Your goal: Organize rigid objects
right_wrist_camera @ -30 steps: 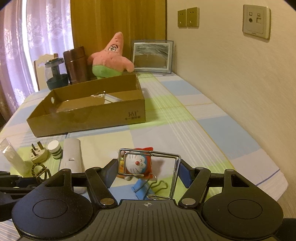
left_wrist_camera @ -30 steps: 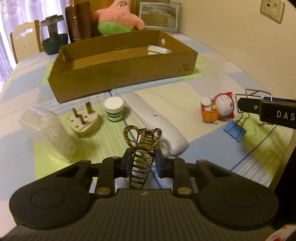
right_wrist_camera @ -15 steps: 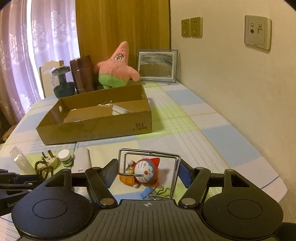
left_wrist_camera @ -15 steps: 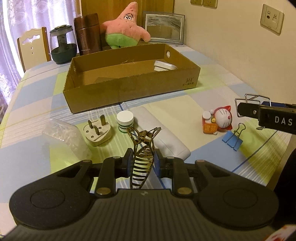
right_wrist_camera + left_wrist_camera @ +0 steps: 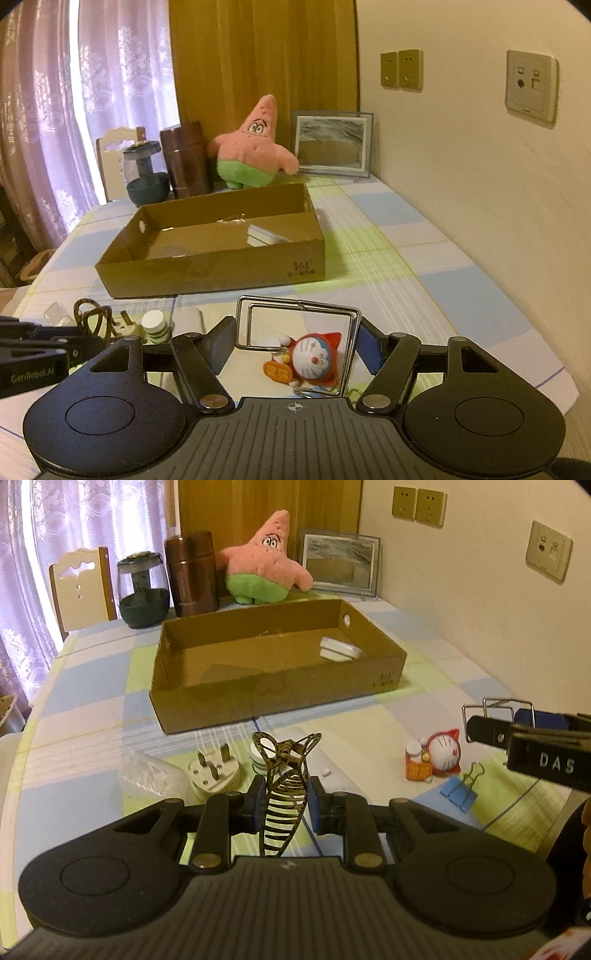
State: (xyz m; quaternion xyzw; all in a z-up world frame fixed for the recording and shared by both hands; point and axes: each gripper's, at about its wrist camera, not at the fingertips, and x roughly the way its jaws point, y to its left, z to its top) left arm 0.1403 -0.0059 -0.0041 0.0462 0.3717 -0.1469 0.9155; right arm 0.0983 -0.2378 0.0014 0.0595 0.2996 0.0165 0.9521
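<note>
While we hold both tools above the checked tablecloth [image 5: 92,686], the cardboard box [image 5: 273,686] serves as our landmark, sitting open-topped in the middle of the table with a white flat object [image 5: 340,650] lying inside near its right wall. Our left gripper [image 5: 285,805] has its blue pads pressed together on a leopard-patterned hair claw [image 5: 286,775], which stands upright between them, lifted in front of the box's near wall. Our right gripper [image 5: 298,341] is clamped on a large binder clip [image 5: 297,325], its silver wire handle rising as a rectangle between the fingers, and it hangs in front of the box's near right corner. On the cloth in front of the box lie a white three-pin plug [image 5: 214,775], a small white and green jar [image 5: 155,326] just beside it, and a clear plastic piece [image 5: 151,781] to the plug's left. A white remote [image 5: 188,321] lies next to the jar, mostly hidden behind the claw in the left view. Farther right of these, still in front of the box, a Doraemon figure [image 5: 310,360] lies on its side, with a small blue binder clip [image 5: 460,794] close by it. Behind the box stand a Patrick plush [image 5: 264,568], a brown flask [image 5: 192,576], a dark glass jar [image 5: 142,587] and a framed picture [image 5: 338,563] leaning by the wall.
</note>
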